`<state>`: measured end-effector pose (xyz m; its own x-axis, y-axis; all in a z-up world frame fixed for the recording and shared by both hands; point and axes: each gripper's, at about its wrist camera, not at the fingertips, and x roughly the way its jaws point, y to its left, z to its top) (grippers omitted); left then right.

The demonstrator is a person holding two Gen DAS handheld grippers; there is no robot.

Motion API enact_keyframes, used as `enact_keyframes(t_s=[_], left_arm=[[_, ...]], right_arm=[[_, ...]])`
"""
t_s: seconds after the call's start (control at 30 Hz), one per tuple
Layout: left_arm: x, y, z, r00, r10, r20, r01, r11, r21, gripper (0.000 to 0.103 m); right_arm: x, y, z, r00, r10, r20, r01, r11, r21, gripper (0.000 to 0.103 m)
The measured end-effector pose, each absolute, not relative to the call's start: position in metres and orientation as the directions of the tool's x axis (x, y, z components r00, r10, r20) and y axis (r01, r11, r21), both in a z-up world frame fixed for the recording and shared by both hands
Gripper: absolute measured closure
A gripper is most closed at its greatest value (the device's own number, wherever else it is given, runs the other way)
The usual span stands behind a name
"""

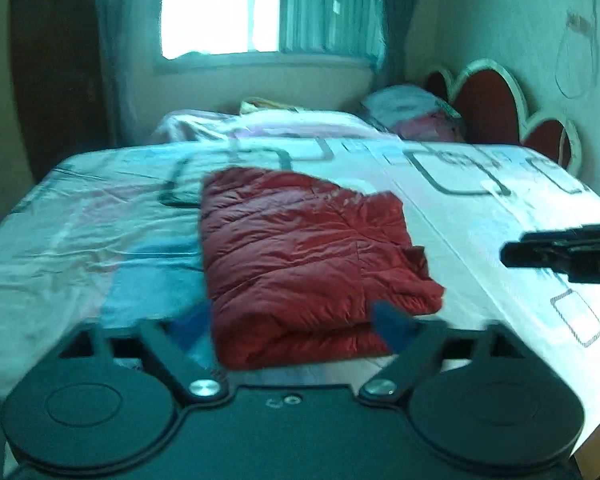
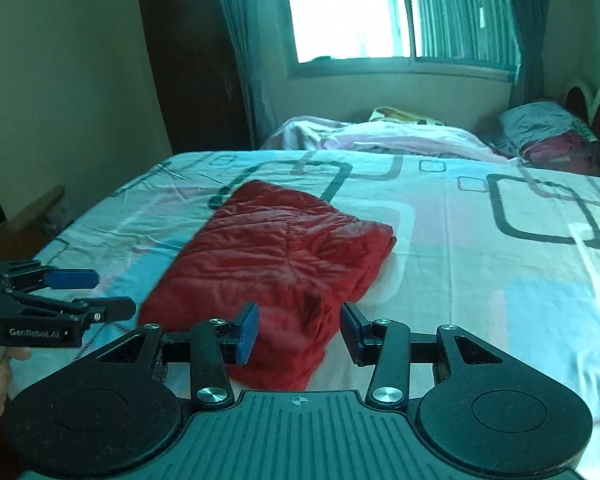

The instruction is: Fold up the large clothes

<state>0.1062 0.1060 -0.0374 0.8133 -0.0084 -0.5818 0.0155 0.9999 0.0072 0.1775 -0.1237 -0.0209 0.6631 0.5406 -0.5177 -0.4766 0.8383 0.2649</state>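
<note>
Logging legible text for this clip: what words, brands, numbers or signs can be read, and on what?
"GenRobot.AI": white lettering on the side of the left gripper, seen in the right wrist view.
No other text is readable; the bedsheet shows only shapes, and the red jacket shows no label.

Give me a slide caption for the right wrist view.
Folded red quilted garment lies on the patterned bed sheet; right gripper open before it, left gripper alongside.
</note>
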Motion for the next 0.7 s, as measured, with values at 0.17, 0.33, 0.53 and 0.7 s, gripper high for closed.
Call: enact_keyframes(t_s=[0.17,0.33,0.53,0.7], left_arm=[[0.053,0.090,-0.023,0.828,0.054,-0.558,-0.022,0.998,0.064,0.000],[0.010,0.080,-0.010,0.848,0.052,-0.528,-0.024,0.998,0.059,0.000],[-0.028,0.074,0.006,0.873,0.045,-0.486,-0.057,0.998,-0.010,0.000],[-0.047,0.067,0.007,0.882,0.056,-0.468,-0.054,0.998,0.017,0.000]], right_arm=[[0.125,-0.141,-0.006,0.719,0.484,-0.499,-0.425,0.874,0.236,0.000],[0.079,-0.148,0.003,0.733,0.450,-0.510,-0.386,0.892,0.234,0.000],[0.025,-0.145,0.009,0.753,0.388,-0.532,-0.368,0.918,0.148,0.000],[0.002,-0.151,0.014,0.769,0.372,-0.520,-0.356,0.925,0.135,0.000]])
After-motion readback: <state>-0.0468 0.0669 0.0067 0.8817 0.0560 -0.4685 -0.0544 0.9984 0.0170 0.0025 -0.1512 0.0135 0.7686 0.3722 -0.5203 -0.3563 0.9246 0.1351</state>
